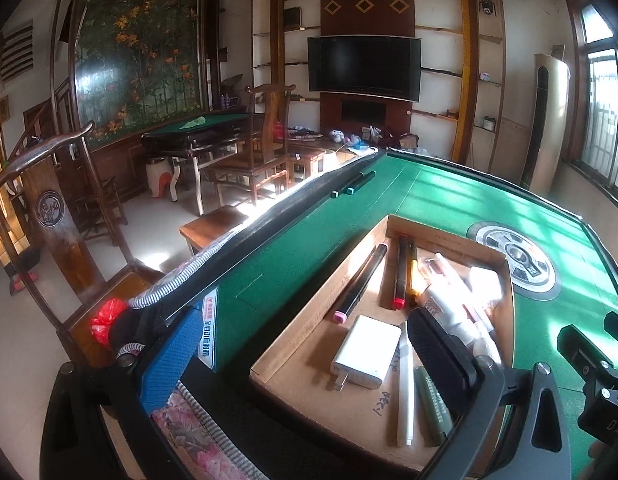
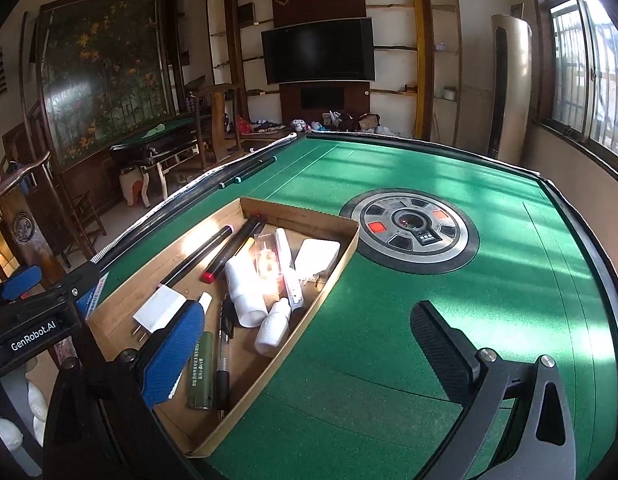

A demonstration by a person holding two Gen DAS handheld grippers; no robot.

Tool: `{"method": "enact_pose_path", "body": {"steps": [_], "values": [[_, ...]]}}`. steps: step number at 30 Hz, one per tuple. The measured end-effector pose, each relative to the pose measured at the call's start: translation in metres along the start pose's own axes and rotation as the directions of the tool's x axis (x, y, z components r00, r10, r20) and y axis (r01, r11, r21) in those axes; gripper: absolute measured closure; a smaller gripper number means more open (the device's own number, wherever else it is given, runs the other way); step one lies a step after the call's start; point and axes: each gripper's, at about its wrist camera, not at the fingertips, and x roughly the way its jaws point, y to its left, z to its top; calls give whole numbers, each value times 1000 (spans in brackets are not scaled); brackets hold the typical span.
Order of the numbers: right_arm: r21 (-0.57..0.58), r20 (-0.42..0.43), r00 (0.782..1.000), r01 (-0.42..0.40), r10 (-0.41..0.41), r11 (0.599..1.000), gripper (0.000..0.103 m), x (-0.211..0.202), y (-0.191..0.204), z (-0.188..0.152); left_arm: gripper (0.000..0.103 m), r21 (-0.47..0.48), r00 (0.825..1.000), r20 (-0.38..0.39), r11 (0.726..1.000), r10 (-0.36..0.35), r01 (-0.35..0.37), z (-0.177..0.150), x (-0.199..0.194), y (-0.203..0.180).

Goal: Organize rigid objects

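A shallow cardboard box (image 1: 309, 320) (image 2: 333, 276) sits on the green mahjong table (image 1: 449, 200) (image 2: 429, 320). It holds markers (image 1: 361, 280) (image 2: 197, 256), a white charger (image 1: 367, 352) (image 2: 161, 306), white bottles (image 2: 245, 284), a green tube (image 2: 201, 372) and pens. My left gripper (image 1: 305, 356) is open and empty over the box's near end. My right gripper (image 2: 309, 356) is open and empty, its blue finger (image 2: 173, 356) over the box and its black finger (image 2: 441, 348) over the felt. Two teal-capped markers (image 1: 353, 185) (image 2: 249, 172) lie by the table's far left rim.
A round control dial (image 1: 517, 260) (image 2: 413, 228) sits at the table's centre. Wooden chairs (image 1: 61, 216), a stool and a second mahjong table (image 1: 197, 128) stand to the left. A TV wall (image 2: 319, 50) is at the back, windows to the right.
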Motion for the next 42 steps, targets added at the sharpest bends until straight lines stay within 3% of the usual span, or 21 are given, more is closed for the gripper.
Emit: {"method": "enact_pose_path", "body": {"steps": [26, 28, 30, 33, 34, 37, 38, 42], "values": [[-52, -30, 999, 24, -26, 998, 0, 13, 9, -17, 0, 19, 998, -66, 1000, -17, 19, -7, 16, -6], [-53, -29, 999, 24, -26, 998, 0, 14, 8, -18, 0, 15, 999, -34, 1000, -18, 18, -5, 11, -6], [-53, -28, 999, 24, -26, 998, 0, 14, 9, -18, 0, -16, 999, 47, 1000, 0, 0, 0, -5, -2], [-67, -15, 999, 27, -28, 997, 0, 13, 8, -17, 0, -97, 973, 231, 994, -21, 45, 8, -43, 9], [-79, -8, 999, 32, -32, 996, 0, 12, 8, -15, 0, -104, 970, 237, 992, -49, 75, 10, -49, 10], [-111, 16, 999, 34, -33, 993, 0, 8, 10, -7, 0, 29, 980, 76, 983, -184, 182, 28, -32, -3], [-118, 26, 999, 38, -35, 992, 0, 7, 10, -4, 0, 50, 982, 38, 982, -183, 181, 29, -25, -7], [-125, 37, 998, 46, -42, 991, 0, 5, 6, 1, 0, 26, 998, 2, 997, -67, 67, 16, -10, -8]]}}
